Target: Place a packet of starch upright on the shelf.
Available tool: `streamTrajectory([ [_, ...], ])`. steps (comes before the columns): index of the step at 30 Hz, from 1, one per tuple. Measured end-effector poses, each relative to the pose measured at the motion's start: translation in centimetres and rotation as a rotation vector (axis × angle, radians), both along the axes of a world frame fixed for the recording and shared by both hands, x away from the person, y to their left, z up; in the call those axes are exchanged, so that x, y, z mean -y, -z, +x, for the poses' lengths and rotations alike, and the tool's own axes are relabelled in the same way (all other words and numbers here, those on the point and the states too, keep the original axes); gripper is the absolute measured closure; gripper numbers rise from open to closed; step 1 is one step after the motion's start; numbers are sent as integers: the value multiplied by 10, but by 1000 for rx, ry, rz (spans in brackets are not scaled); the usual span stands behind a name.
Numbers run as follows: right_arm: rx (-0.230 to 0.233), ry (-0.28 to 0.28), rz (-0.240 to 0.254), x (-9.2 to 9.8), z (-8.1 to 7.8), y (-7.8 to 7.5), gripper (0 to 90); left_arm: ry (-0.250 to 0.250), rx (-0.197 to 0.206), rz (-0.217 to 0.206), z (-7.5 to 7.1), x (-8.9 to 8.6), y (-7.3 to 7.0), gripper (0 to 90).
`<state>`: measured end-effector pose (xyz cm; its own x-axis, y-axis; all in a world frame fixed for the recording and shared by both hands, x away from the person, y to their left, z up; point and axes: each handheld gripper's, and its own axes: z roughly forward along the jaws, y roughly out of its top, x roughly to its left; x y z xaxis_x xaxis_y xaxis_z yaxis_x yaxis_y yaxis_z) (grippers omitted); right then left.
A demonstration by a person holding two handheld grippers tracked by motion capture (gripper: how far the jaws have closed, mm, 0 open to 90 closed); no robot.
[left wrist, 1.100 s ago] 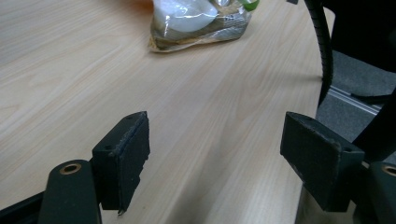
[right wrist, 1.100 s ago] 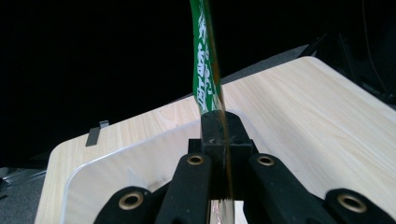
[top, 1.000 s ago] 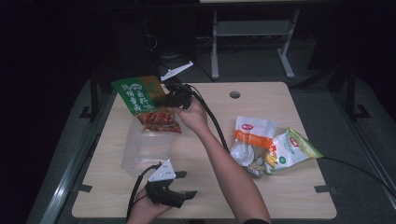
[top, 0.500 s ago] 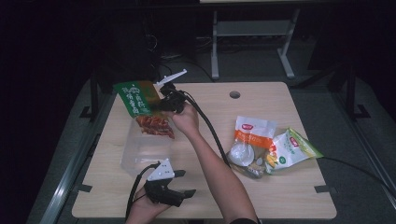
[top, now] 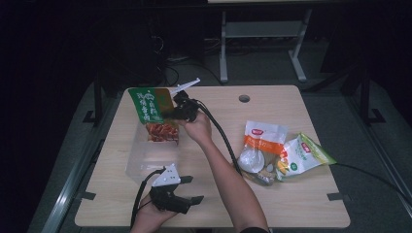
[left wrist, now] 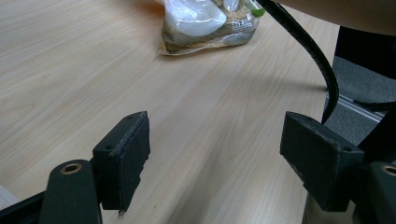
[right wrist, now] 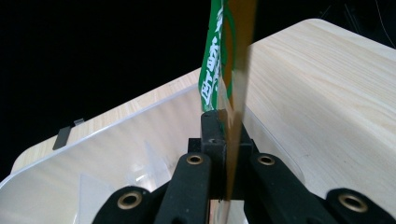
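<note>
Wooden table [top: 291, 204] under me: my right gripper [top: 180, 110] pinches the green snack pouch [top: 151, 109], hanging long-axis down over the clear bin [top: 141, 160] at far left. Left gripper [left wrist: 215, 158]: jaws wide, empty, near edge. Right gripper view: pouch edge-on, bin directly below.

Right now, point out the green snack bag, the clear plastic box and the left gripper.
green snack bag [top: 148, 105], high view, green printed top.
clear plastic box [top: 138, 162], high view, near wall.
left gripper [left wrist: 215, 163], left gripper view, midway between fingers.
</note>
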<state>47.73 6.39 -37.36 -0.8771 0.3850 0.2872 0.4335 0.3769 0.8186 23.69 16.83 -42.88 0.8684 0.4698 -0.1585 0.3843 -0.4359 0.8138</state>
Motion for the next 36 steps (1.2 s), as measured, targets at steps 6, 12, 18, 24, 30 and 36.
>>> streamTrajectory([
  [6, -14, 13, -1, 5, 2, 0, 867, 3, -1, -2, 0, 0, 0, 238],
  [12, -25, 30, -24, 14, 1, -5, 644, 2, -1, -4, 0, 0, 0, 237],
  [18, -13, 45, -48, 27, -3, -9, 562, 14, -4, 2, -1, 3, 2, 236],
  [24, -18, 33, -60, 49, -9, -10, 542, 19, -9, 0, 1, 6, 3, 235],
  [30, -31, 21, -57, 62, -14, -10, 523, 13, -18, -2, 1, 6, 4, 234],
  [36, -24, 15, -66, 73, -23, -14, 506, 9, -19, -7, 1, 5, 4, 235],
])
